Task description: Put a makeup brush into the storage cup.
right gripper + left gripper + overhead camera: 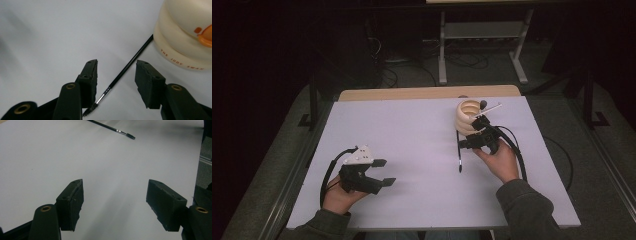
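Right tongs (116,71) lowered over thin black-handled brush (130,62), jaws half apart and straddling the handle without pressing on it, presumably lined up for a pinch near the ferrule. Brush lay flat on pale grey tabletop (412,135), right of middle, bristle tip (90,109) toward the near side, far end running up just beside cream ribbed holder (468,117). Other tools stood upright in that holder, so probably the brush's destination. Left tongs (379,172) rested wide and empty at near left, well apart from the brush, likely kept clear of the work
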A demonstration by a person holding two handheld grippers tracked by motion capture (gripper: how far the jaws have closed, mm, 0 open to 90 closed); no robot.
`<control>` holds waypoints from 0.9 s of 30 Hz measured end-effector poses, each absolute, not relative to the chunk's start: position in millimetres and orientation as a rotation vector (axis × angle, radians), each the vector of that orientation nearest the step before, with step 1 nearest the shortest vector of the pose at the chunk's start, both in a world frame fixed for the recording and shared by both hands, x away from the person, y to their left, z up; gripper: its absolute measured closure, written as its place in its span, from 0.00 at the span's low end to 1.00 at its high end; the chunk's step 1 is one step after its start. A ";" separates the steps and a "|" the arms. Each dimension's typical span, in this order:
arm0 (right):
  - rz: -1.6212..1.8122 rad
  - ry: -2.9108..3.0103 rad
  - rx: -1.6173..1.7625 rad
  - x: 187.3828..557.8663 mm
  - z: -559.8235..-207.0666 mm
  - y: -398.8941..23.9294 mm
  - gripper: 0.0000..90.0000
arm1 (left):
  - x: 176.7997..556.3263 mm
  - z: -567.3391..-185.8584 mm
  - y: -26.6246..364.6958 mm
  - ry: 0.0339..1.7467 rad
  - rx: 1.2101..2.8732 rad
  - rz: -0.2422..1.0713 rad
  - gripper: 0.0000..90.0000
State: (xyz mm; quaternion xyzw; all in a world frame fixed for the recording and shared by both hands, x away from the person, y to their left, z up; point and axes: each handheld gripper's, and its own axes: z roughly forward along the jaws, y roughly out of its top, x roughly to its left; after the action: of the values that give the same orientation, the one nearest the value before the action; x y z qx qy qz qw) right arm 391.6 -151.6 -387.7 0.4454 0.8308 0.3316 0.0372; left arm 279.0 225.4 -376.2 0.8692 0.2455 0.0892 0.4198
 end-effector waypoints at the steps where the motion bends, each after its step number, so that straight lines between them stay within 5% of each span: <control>1: 1.011 2.554 1.381 392.5 -389.3 -150.6 0.58 | 279.0 -376.1 225.3 0.614 2.180 0.225 0.33; 27: 0.836 2.590 1.487 401.6 -423.8 -128.4 0.78 | 279.4 -376.1 225.8 0.615 2.187 0.215 0.33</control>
State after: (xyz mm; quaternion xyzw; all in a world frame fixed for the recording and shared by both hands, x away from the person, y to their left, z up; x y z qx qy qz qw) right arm 401.6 -128.4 -423.8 0.4793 0.8349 0.2697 0.0203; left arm 279.4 225.8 -376.1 0.8712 0.2452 0.0857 0.4167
